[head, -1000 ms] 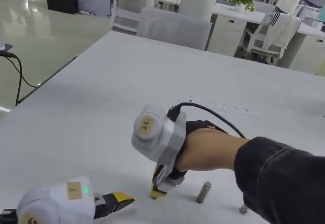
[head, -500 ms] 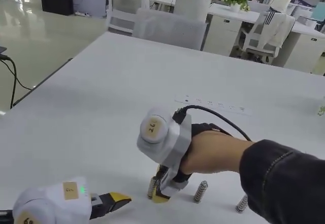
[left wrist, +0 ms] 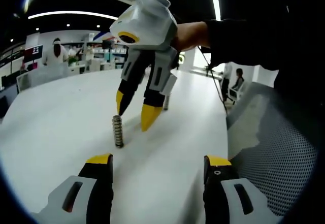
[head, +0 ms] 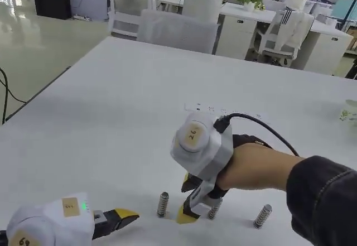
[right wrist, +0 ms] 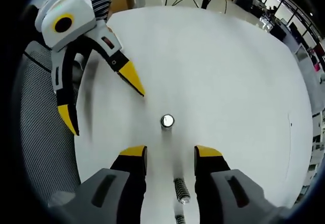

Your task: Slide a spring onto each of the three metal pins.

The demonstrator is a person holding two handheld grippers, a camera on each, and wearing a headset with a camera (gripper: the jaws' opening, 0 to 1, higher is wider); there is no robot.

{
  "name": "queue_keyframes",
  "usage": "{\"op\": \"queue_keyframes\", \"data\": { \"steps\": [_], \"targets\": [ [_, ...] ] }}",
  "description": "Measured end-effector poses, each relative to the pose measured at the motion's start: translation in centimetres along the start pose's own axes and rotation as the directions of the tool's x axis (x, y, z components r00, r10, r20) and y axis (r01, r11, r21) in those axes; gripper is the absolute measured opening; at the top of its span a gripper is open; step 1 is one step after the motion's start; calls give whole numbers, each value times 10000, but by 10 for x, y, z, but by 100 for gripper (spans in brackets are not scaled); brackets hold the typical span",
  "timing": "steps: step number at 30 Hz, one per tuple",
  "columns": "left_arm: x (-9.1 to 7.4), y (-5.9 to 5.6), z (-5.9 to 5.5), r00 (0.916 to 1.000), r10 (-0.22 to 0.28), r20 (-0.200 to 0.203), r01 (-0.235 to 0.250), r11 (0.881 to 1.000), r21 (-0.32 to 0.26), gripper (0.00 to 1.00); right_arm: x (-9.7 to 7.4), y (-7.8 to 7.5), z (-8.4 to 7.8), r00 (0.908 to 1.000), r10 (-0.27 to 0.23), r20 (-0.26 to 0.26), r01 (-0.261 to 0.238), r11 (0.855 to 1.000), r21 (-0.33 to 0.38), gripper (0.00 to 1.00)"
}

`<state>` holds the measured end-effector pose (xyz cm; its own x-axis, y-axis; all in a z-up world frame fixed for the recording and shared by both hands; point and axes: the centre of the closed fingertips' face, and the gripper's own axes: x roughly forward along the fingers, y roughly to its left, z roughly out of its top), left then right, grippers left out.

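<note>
Where the head view looks down, my right gripper [head: 188, 208] hangs open and empty just beside the end spring [head: 162, 204]. Left gripper view: my left gripper [left wrist: 158, 160] gapes, empty, short of that spring. Right gripper view: it stands just beyond my parted tips.

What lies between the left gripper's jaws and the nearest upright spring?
Bare tabletop separates the left gripper from that spring, per the left gripper view.
</note>
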<state>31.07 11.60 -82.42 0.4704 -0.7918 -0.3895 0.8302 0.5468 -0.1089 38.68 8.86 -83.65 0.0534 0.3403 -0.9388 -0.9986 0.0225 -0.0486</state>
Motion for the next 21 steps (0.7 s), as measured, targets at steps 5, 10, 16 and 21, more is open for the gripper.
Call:
{"op": "queue_keyframes", "data": {
  "steps": [5,10,16,21],
  "targets": [
    [1,0,0,10000,11,24,-11,10000,9,69,-6,-5,-7,9991,-252,346,242,9993,301,41],
    [1,0,0,10000,21,12,-21,10000,2,69,-16,-9,-10,9958,-484,771,438,9972,604,45],
    [1,2,2,10000,59,10,-59,10000,21,69,-23,-12,-20,9921,-731,1018,636,9935,939,50],
    [2,3,3,10000,78,26,-78,10000,17,69,-28,-12,-27,9881,-930,1221,792,9904,1136,55]
  ]
}}
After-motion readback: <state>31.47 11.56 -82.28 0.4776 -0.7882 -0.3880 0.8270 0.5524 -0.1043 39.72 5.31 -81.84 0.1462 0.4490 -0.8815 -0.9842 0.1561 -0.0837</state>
